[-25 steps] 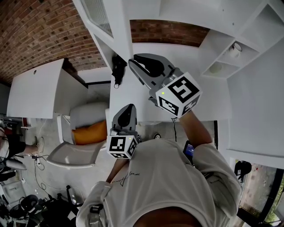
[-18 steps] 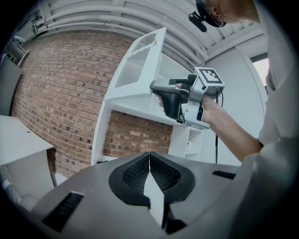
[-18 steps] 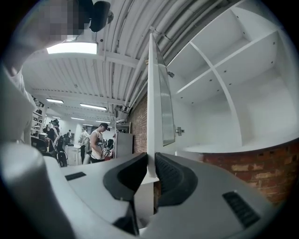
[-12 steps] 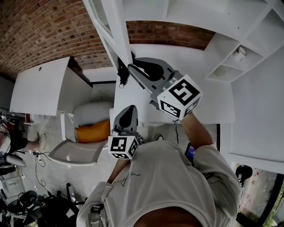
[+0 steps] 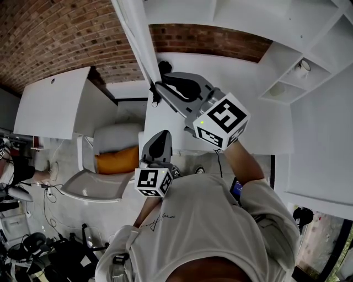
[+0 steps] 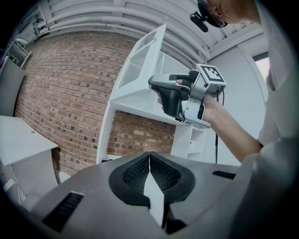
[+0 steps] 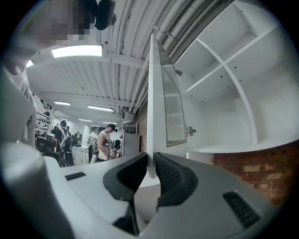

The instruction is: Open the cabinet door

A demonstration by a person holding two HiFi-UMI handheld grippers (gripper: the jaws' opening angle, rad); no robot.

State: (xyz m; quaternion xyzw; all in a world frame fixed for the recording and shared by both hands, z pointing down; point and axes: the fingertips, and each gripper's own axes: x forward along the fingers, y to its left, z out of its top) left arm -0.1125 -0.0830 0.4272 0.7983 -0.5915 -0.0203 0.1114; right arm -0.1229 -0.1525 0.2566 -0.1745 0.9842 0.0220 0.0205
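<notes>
Since the earlier frame the cabinet door (image 5: 134, 33) has swung further out toward the left, and the right hand-held gripper (image 5: 158, 88) has gone left with it.

The cabinet (image 5: 242, 16) is white, and its opened part shows crossing shelves (image 7: 224, 88). In a shelf compartment at the right stands a small round cup-like thing (image 5: 301, 66); what it is I cannot tell.

The right hand-held gripper is closed on the lower edge of the door, with a pad on each face of the panel. The left hand-held gripper (image 5: 160, 137) hangs nearer to the person, below the right one. Its jaws are together with nothing between them.

The door is a white frame around a ribbed panel. It stands out from the cabinet, above the left end of the white worktop (image 5: 259, 124) and in front of the brick wall (image 5: 60, 38).
</notes>
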